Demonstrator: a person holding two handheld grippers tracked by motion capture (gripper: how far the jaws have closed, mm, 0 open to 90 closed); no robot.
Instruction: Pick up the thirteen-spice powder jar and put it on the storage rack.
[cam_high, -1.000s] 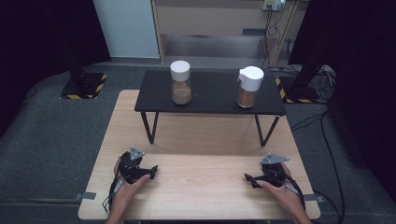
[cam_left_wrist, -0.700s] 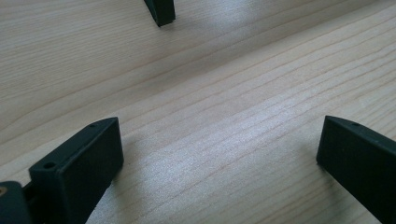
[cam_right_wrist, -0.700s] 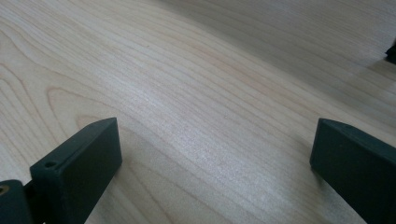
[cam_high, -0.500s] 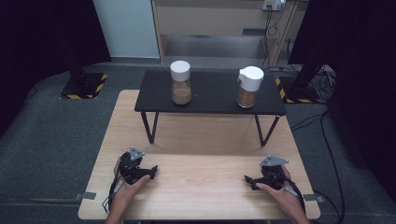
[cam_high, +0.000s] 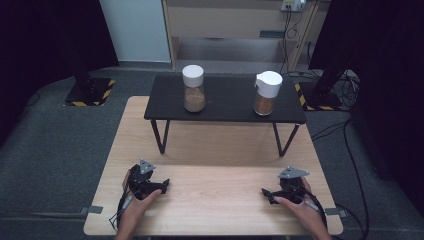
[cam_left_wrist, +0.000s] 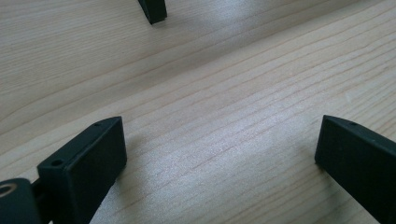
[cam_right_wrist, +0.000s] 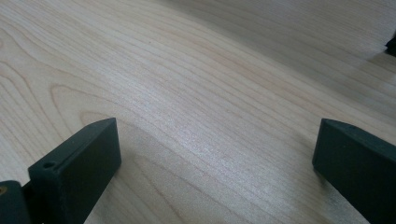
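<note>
left jar (cam_high: 193, 89) on stand (cam_high: 225, 112), left | right jar (cam_high: 266, 93) right | stand on table (cam_high: 210, 200), far side

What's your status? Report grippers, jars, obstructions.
Left gripper and right gripper open, resting on wooden table. Left jar and right jar untouched on black stand. Nothing between.

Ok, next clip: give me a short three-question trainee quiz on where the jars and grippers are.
1. True or false: the left gripper holds a jar.
2. Which jar's white lid has a spout: A, the left jar, or B, the right jar?
3. What do both jars stand on?

Key: 1. False; its jaws stand open over bare wood, as do the right gripper jaws, which have just been opening. 2. B. 3. The small black table at the far end of the wooden table.
</note>
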